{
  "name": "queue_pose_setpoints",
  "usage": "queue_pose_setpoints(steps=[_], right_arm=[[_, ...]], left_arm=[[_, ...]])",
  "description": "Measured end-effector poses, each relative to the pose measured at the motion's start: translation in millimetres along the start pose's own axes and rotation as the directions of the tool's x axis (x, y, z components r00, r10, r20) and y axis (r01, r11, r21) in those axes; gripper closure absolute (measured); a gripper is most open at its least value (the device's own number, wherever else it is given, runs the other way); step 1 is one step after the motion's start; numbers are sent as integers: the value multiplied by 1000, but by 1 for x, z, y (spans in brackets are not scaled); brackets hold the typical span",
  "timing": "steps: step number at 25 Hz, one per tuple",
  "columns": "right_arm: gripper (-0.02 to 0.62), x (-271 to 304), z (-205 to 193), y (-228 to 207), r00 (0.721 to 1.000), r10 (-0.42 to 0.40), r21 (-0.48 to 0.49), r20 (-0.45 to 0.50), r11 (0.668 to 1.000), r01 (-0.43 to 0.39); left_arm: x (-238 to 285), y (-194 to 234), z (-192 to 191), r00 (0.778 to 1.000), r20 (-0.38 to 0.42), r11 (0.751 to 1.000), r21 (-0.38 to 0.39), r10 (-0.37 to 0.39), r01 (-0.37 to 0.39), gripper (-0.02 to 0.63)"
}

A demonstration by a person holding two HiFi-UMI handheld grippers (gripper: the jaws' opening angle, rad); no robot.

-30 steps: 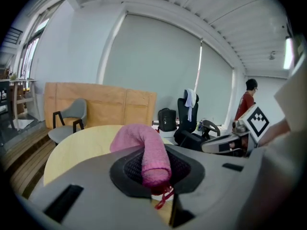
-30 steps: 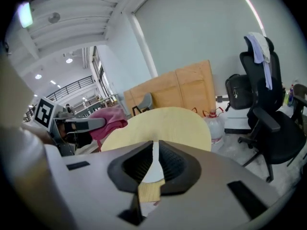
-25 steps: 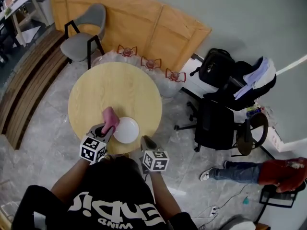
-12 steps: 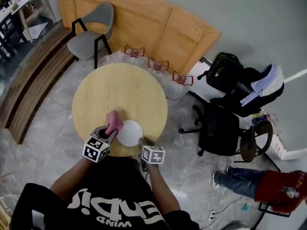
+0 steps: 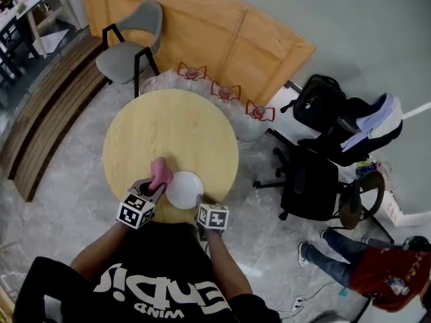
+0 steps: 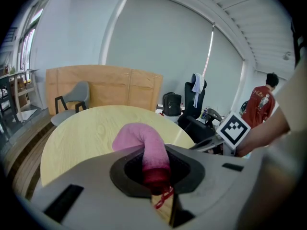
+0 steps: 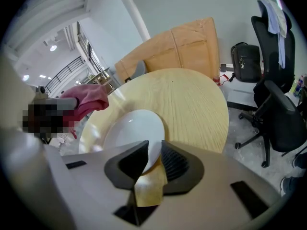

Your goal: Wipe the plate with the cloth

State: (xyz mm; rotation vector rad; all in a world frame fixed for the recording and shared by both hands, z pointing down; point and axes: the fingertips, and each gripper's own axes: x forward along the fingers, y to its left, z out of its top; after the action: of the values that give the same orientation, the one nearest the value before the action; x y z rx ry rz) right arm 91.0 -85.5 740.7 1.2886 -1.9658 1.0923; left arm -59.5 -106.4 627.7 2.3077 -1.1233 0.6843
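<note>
A white plate (image 5: 184, 189) lies near the front edge of the round wooden table (image 5: 168, 126). My left gripper (image 5: 153, 187) is shut on a pink cloth (image 5: 160, 172), which hangs just left of the plate and touches its left rim. In the left gripper view the cloth (image 6: 144, 140) bulges up out of the jaws of the left gripper (image 6: 154, 169). My right gripper (image 5: 201, 199) is at the plate's near rim. In the right gripper view the plate (image 7: 134, 131) has its edge pinched between the jaws of the right gripper (image 7: 152, 159); the cloth (image 7: 88, 97) shows at left.
A grey chair (image 5: 128, 42) and leaning wooden panels (image 5: 222, 32) stand beyond the table. Black office chairs (image 5: 306, 180) and a backpack (image 5: 320, 99) are at right. A person in red (image 5: 384, 268) is low on the floor, far right.
Both grippers have closed in slightly on the plate; the right one now sits at its near rim. The cloth stays in the left gripper. The person in red has shifted.
</note>
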Motion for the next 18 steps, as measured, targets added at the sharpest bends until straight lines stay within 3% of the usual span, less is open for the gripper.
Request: queue_pose_setpoints(steps=[11, 18], right_arm=[[505, 7, -6, -4, 999, -18, 25, -30, 1000, 19], [526, 9, -3, -4, 1000, -8, 77, -20, 997, 9]], left_arm=[[18, 1, -4, 998, -56, 999, 17, -33, 34, 554], [38, -1, -35, 975, -216, 997, 53, -47, 60, 554]])
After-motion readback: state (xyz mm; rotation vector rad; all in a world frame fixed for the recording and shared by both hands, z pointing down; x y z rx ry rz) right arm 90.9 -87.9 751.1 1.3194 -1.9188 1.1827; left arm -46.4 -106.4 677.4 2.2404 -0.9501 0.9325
